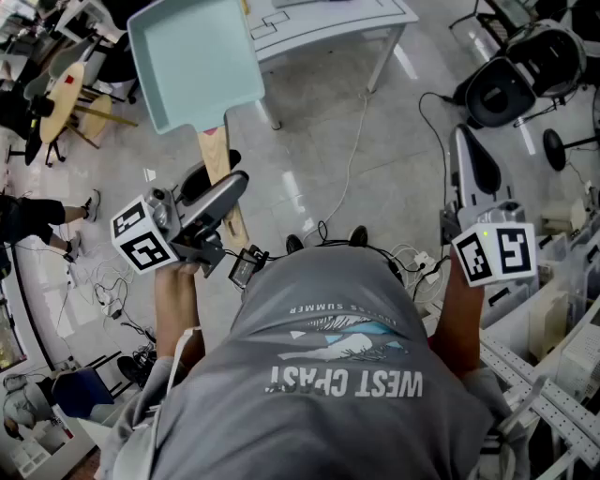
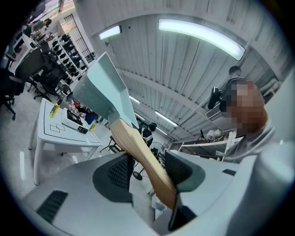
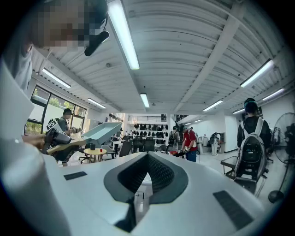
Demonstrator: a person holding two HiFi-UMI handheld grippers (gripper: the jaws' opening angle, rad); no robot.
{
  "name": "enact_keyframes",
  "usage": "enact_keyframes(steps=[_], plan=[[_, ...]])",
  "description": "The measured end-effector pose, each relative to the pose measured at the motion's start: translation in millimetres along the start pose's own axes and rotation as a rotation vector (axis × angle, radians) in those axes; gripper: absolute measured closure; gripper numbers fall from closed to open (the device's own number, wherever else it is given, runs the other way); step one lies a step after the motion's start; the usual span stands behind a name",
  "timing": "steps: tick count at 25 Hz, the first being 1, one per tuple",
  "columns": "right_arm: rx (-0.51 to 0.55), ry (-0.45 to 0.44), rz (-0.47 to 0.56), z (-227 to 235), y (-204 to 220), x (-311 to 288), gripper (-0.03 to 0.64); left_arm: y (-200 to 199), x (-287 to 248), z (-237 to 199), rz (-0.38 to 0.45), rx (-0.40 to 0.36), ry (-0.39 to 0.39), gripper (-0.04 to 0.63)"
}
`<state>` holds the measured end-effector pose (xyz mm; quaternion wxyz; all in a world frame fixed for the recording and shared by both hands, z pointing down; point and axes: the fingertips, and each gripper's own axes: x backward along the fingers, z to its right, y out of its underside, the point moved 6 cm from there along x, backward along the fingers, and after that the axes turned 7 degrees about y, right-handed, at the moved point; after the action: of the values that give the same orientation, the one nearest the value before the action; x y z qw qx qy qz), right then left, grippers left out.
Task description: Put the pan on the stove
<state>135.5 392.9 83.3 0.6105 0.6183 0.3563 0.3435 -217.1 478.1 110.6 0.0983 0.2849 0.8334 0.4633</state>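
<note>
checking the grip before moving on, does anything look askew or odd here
Only the grip: the left gripper holds the pan near the end of its wooden handle, which runs slanted across the jaws. Nothing looks spilled or damaged.

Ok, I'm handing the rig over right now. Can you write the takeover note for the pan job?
Left tongs: shut on the wooden handle of the light teal rectangular pan, which is held in the air in front of the person.
Right tongs: shut, empty, off to the right.
Stove: not in any view; a white table stands beyond the pan.
Done: pan is picked up.
Left: find the stove, set the pan on it, release.
</note>
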Motion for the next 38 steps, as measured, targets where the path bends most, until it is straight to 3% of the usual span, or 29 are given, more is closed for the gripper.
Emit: enact_keyframes(steps=[7,12,14,16,17,31,38], plan=[[-0.011,-0.014,0.004,13.9,3.3,-1.5,0.609,6.3,-13.3,2.8,-0.001,0.003,-0.012,0.387],[-0.049,-0.090,0.020,16.6,8.1,-5.2,0.604,14.2,-17.9,5.0,0.005,0.004,-0.034,0.387],[-0.059,-0.123,0.024,17.1,7.7,-7.8,0.551,15.0,-19.6,7.6,0.011,0.004,-0.044,0.387],[-0.063,-0.146,0.026,21.0,7.2,-11.8,0.438,15.4,-23.7,9.3,0.018,0.005,-0.054,0.387],[-0.062,-0.155,0.026,24.7,7.2,-13.7,0.431,15.9,-26.9,9.9,0.021,0.005,-0.060,0.387],[-0.058,-0.247,0.024,113.5,20.5,-38.0,0.419,32.2,-106.6,13.0,0.069,-0.005,-0.131,0.387],[-0.073,-0.247,0.011,134.2,27.3,-41.6,0.419,36.7,-128.5,6.7,0.056,0.015,-0.141,0.387]])
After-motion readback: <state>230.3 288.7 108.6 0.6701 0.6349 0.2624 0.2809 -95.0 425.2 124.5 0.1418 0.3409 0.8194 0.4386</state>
